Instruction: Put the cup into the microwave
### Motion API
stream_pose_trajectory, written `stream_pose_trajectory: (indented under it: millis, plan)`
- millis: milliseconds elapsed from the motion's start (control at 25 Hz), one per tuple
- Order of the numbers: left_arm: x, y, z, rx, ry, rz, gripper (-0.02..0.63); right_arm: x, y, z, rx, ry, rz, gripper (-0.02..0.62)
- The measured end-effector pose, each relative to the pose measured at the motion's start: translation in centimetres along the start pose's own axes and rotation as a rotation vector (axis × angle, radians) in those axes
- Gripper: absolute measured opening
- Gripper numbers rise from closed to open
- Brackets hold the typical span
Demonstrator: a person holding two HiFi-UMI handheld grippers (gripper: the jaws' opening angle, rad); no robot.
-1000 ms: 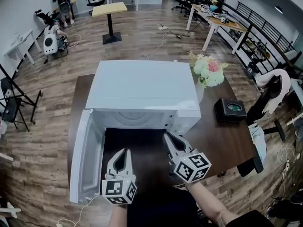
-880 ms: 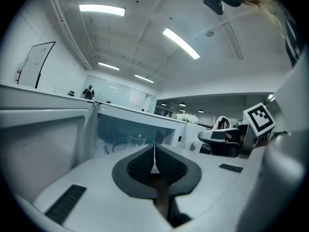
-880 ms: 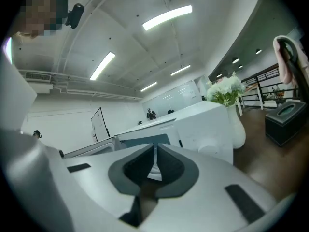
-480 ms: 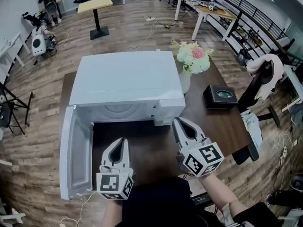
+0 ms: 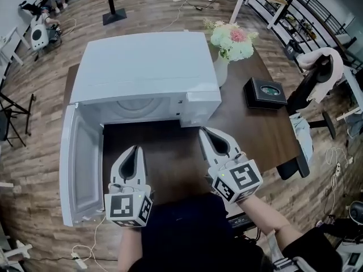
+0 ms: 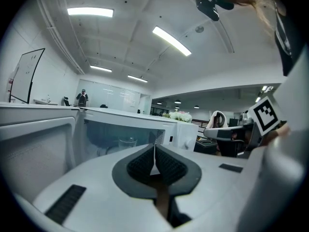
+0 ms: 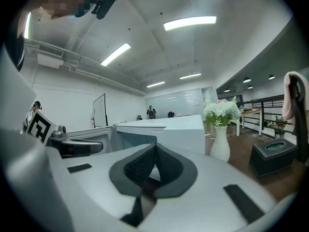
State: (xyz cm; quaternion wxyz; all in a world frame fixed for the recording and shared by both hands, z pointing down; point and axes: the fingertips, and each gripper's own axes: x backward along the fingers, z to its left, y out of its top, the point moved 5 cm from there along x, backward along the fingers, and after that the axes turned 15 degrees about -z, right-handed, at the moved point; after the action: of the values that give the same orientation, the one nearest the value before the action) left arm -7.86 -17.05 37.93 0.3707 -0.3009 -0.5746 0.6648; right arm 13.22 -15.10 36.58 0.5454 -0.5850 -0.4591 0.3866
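Black ribbed pads (image 6: 140, 165) on our left gripper (image 6: 154, 150) meet at their tips, and nothing sits between them. Our right gripper (image 7: 155, 152) looks the same: its pads (image 7: 142, 167) close along one thin seam and grip nothing.

Seen from the head view, we hold the two grippers side by side above the near part of the dark brown table (image 5: 258, 132). The left one is in front of the open cavity, and the right one is near the front right corner of the microwave (image 5: 142, 61). Each gripper carries its marker cube, the left cube (image 5: 127, 209) and the right cube (image 5: 238, 180), closest to our body.

The cup (image 6: 126, 143), a clear glass, stands upright on the floor of the microwave's cavity. We see it in the left gripper view, just beyond the closed tips. The head view does not show it, because the white top of the microwave covers the cavity.

The door (image 5: 79, 163) is swung wide open to our left, with its inner face turned up toward us.

Just beside the right side of the microwave stands a white vase (image 5: 220, 72) with pale and pink flowers (image 5: 232, 35). Farther right on the table, apart from the vase, lies a black box (image 5: 265, 92) with a greenish patch on top. Past the table's right edge is a chair (image 5: 309, 89) with a pale cloth (image 5: 332, 61) draped over it. Wood-plank floor (image 5: 170, 10) spreads all around the table.
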Motion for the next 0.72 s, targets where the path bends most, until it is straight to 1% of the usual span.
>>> stream_pose_trajectory:
  millis: [120, 240, 360, 480, 600, 720]
  plan:
    - [-0.1, -0.1, 0.1, 0.000, 0.002, 0.004, 0.008, -0.3, -0.5, 0.0, 0.004, 0.013, 0.018, -0.006]
    - [-0.1, -0.3, -0.4, 0.000, -0.008, 0.018, 0.009, -0.3, -0.6, 0.4, 0.006, 0.016, 0.057, -0.006]
    - [-0.3, -0.2, -1.1, 0.000, -0.031, 0.020, 0.008, -0.4, -0.2, 0.9, 0.019, 0.047, 0.044, -0.006]
    - [-0.6, -0.3, -1.5, 0.003, -0.045, 0.017, 0.008, -0.6, 0.3, 1.0, 0.016, 0.059, 0.033, -0.006]
    - [-0.8, -0.4, -1.7, 0.004, -0.053, 0.019, 0.008, -0.7, 0.1, 1.2, -0.011, 0.061, 0.050, -0.006]
    - [-0.7, -0.6, -2.2, 0.007, -0.065, 0.029, 0.008, -0.2, -0.1, 1.8, 0.003, 0.077, 0.077, -0.006]
